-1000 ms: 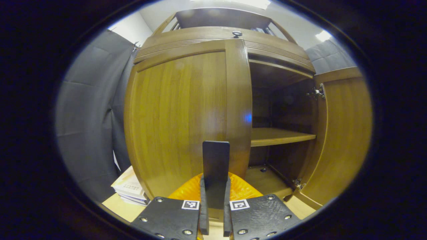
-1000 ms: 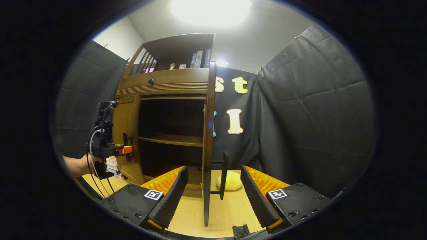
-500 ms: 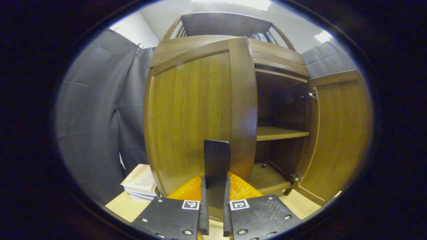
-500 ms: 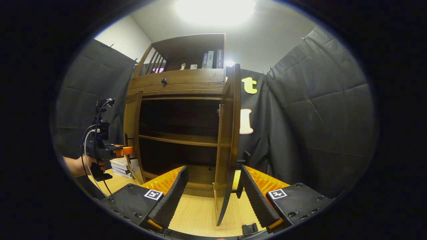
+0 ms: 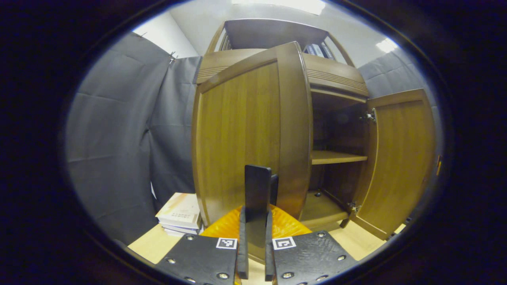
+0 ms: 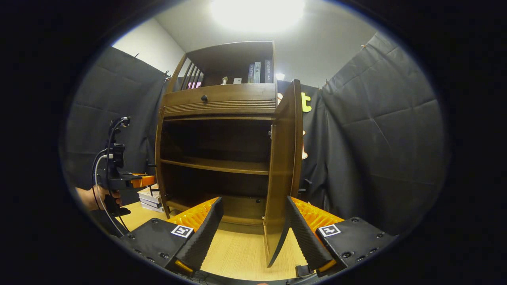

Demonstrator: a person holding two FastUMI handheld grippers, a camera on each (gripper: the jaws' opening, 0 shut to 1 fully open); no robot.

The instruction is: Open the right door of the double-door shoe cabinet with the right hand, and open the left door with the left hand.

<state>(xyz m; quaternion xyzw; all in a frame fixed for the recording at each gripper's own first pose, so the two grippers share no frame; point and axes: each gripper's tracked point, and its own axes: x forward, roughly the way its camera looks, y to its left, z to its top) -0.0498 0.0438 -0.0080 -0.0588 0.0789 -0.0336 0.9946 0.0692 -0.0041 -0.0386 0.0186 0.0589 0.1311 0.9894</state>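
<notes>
The brown wooden shoe cabinet (image 6: 222, 101) has both doors swung out. In the left gripper view my left gripper (image 5: 253, 221) is shut on the black upright handle (image 5: 257, 188) of the left door (image 5: 241, 134), which stands partly open. The right door (image 5: 400, 158) stands wide open beyond it. In the right gripper view my right gripper (image 6: 253, 202) is open; the right door (image 6: 285, 166) stands almost edge-on between its fingers (image 6: 202, 233), close to the right one. Farther left, a hand (image 6: 89, 198) holds the left gripper (image 6: 148, 184) at the left door (image 6: 159, 158).
Inside the cabinet are a middle shelf (image 5: 336, 157) and a bottom board (image 5: 321, 206), both bare. A stack of books (image 5: 180, 213) lies on the light wooden floor (image 6: 237, 253) left of the cabinet. More books (image 6: 259, 72) stand on the top shelf. Black cloth walls close in on both sides.
The left door has swung farther out with my left gripper shut on its handle. The right door has swung wider, turning its inner face towards my right gripper.
</notes>
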